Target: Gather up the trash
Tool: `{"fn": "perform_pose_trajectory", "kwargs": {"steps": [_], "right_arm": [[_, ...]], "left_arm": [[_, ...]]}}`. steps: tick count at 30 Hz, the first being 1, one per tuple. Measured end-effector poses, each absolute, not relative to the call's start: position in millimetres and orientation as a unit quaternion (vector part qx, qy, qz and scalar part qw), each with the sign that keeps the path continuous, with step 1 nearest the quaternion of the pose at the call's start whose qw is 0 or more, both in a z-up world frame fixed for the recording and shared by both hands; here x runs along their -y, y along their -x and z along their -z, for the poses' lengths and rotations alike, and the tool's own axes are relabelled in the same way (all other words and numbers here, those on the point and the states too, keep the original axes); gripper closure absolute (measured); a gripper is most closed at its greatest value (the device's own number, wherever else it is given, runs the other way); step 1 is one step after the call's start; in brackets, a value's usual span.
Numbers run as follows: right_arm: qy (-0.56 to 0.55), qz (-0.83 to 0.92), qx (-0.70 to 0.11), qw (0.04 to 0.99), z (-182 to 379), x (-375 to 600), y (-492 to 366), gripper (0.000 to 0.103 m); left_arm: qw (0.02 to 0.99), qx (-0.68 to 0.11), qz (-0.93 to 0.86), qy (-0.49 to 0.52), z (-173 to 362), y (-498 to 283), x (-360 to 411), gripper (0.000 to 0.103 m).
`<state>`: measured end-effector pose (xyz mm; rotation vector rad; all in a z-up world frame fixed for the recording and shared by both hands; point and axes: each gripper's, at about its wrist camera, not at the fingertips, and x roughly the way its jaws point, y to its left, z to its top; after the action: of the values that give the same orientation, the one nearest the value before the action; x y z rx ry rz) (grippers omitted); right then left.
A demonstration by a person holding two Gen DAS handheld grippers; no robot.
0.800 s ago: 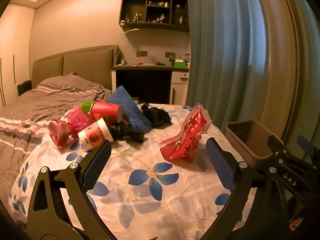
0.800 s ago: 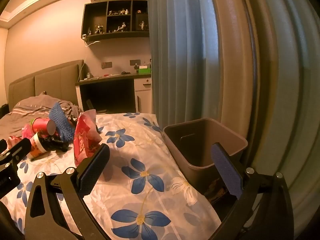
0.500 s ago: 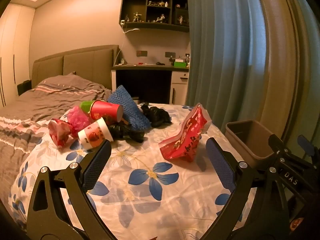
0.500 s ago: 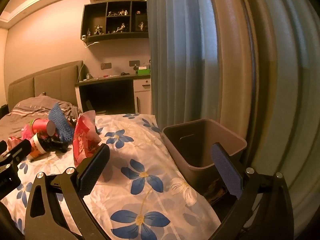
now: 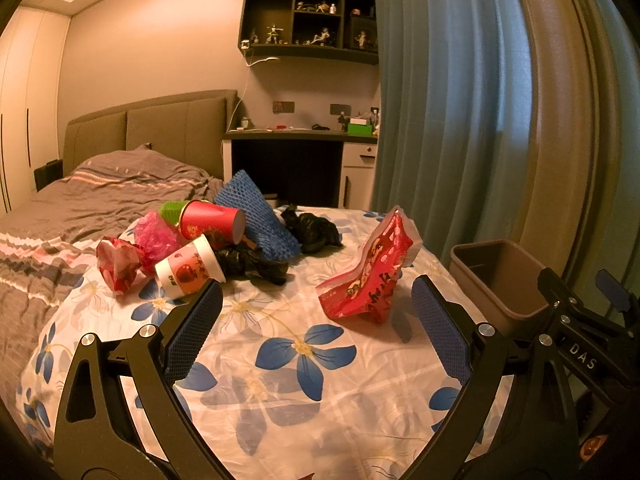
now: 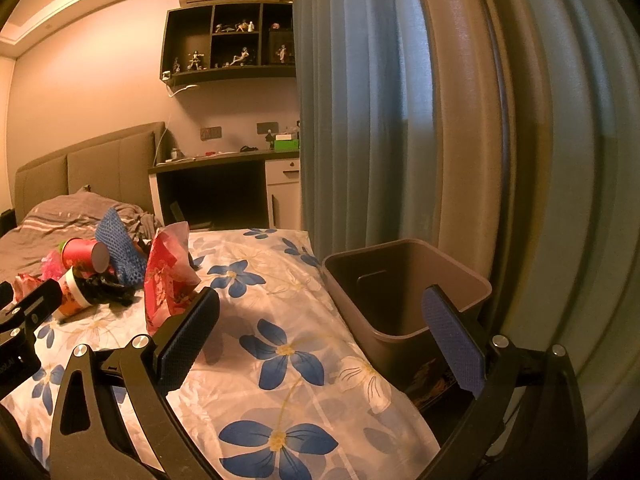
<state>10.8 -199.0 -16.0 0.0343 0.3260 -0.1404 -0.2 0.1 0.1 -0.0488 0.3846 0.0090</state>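
Trash counted on the bed

There were two cups (image 5: 212, 222), two black bags (image 5: 312, 228), one red pouch (image 5: 368, 276), one bin (image 5: 500, 276).

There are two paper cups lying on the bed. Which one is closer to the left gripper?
The white cup with the red picture is closer to the left gripper. The all-red cup lies behind it, higher in the pile, against the blue foam net.

The left black two-finger gripper (image 5: 316, 312) has blue cross-hatched pads, triangular cut-outs and silver screws. The right black two-finger gripper (image 6: 320, 324) is built alike, its side lettered "DAS" in white.
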Motion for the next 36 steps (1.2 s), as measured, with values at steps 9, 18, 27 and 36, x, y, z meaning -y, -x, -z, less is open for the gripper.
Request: {"fn": "perform_pose_trajectory", "kwargs": {"steps": [9, 18, 27, 36], "right_arm": [[-0.016, 0.071, -0.161, 0.984, 15.7, 200.3, -10.8, 0.005], [-0.017, 0.071, -0.16, 0.984, 15.7, 200.5, -10.3, 0.005], [-0.017, 0.071, -0.159, 0.985, 15.3, 199.1, -9.3, 0.005], [-0.018, 0.072, -0.158, 0.985, 14.3, 207.0, -10.7, 0.005]], "left_arm": [[0.981, -0.191, -0.005, 0.024, -0.2, 0.3, -0.1, 0.009], [0.981, -0.192, -0.005, 0.024, -0.1, 0.2, -0.2, 0.009], [0.981, -0.192, -0.004, 0.024, -0.1, 0.1, -0.2, 0.009], [0.981, -0.193, -0.005, 0.025, -0.1, 0.0, -0.2, 0.009]]}}
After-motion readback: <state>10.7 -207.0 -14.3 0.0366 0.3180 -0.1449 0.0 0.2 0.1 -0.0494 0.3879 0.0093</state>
